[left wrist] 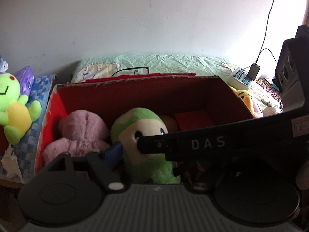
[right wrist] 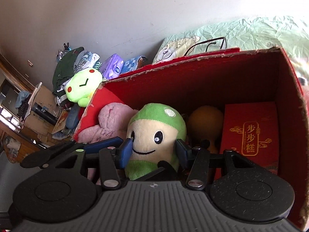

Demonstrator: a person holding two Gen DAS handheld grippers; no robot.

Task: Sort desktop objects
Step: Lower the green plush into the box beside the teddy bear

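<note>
A red cardboard box (left wrist: 135, 94) (right wrist: 193, 77) holds a pink plush (left wrist: 81, 133) (right wrist: 110, 123), a green-capped plush doll (left wrist: 143, 135) (right wrist: 154, 133), an orange plush (right wrist: 204, 121) and a red gift box (right wrist: 251, 135). My right gripper (right wrist: 154, 150) has its blue pads (right wrist: 126, 150) on both sides of the doll's face, inside the box. My left gripper (left wrist: 135, 150) is over the box beside the doll; one blue pad (left wrist: 112, 150) shows, and the right gripper's black arm (left wrist: 212, 143) hides the other side.
A lime-green frog plush (left wrist: 13, 104) (right wrist: 85, 87) and a purple tissue pack (left wrist: 26, 79) (right wrist: 113, 67) lie left of the box. Glasses (left wrist: 133, 70) rest on a green sheet behind it. A power strip (left wrist: 241, 78) and a yellow plush (left wrist: 245, 98) are at the right.
</note>
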